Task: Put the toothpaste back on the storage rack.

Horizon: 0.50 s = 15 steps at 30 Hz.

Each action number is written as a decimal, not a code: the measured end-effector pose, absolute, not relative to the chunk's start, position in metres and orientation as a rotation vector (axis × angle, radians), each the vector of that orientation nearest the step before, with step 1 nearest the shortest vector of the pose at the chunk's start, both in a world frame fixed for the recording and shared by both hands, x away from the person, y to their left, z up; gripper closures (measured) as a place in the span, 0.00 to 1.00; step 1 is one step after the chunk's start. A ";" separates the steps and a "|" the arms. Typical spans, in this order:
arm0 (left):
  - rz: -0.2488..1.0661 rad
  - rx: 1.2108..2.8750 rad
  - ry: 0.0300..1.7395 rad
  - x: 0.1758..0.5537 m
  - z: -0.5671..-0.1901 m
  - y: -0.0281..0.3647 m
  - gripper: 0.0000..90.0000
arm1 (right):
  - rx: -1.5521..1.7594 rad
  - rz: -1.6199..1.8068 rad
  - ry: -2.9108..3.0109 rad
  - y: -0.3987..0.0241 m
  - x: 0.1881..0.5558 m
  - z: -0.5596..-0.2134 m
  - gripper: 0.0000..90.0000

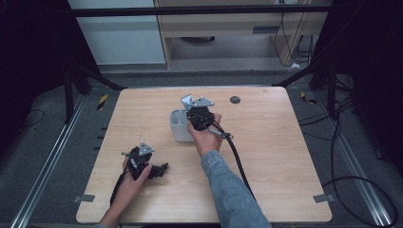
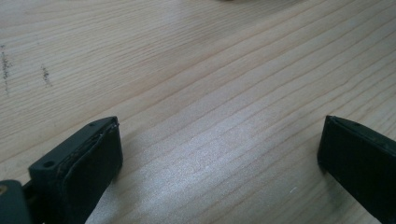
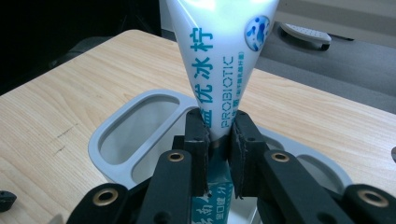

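A white tube (image 3: 219, 60) with blue lettering stands upright between my right gripper's (image 3: 218, 140) jaws, which are shut on its narrow lower part. Below it is a pale grey holder (image 3: 116, 135) with several open compartments, and the tube's lower end reaches down into it. In the high view the holder (image 1: 178, 124) sits at the table's middle with the right gripper (image 1: 199, 116) just right of it. My left gripper (image 1: 159, 170) rests low at the front left of the table. Its jaws stand wide apart (image 2: 219, 154) over bare wood, with nothing between them.
The wooden table (image 1: 266, 142) has free surface to the right and far left. A small dark round disc (image 1: 235, 99) lies near the back edge. The right gripper's black cable (image 1: 237, 161) trails toward the front. A small dark object (image 3: 5, 198) lies beside the holder.
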<state>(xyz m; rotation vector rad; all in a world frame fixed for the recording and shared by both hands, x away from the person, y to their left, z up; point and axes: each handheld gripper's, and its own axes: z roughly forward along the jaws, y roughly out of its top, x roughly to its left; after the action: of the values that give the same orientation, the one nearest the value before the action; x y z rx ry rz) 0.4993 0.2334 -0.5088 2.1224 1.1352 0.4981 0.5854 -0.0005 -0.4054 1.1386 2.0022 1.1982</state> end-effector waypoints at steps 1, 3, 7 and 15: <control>0.498 2.122 1.135 0.499 -0.509 0.233 0.00 | 1.142 1.197 2.004 0.000 0.585 -0.406 0.88; 0.498 2.123 1.135 0.499 -0.509 0.233 0.00 | 1.144 1.194 2.009 0.000 0.586 -0.406 0.88; 0.498 2.122 1.135 0.499 -0.509 0.233 0.00 | 1.141 1.189 2.015 0.000 0.585 -0.407 0.88; 0.498 2.123 1.135 0.499 -0.509 0.233 0.00 | 1.142 1.175 2.026 0.000 0.586 -0.408 0.87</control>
<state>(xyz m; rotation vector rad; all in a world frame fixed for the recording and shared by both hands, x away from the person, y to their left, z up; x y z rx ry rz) 0.4993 0.2334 -0.5087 2.1225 1.1355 0.4981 0.5861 0.0004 -0.4076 1.1421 2.0264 1.1746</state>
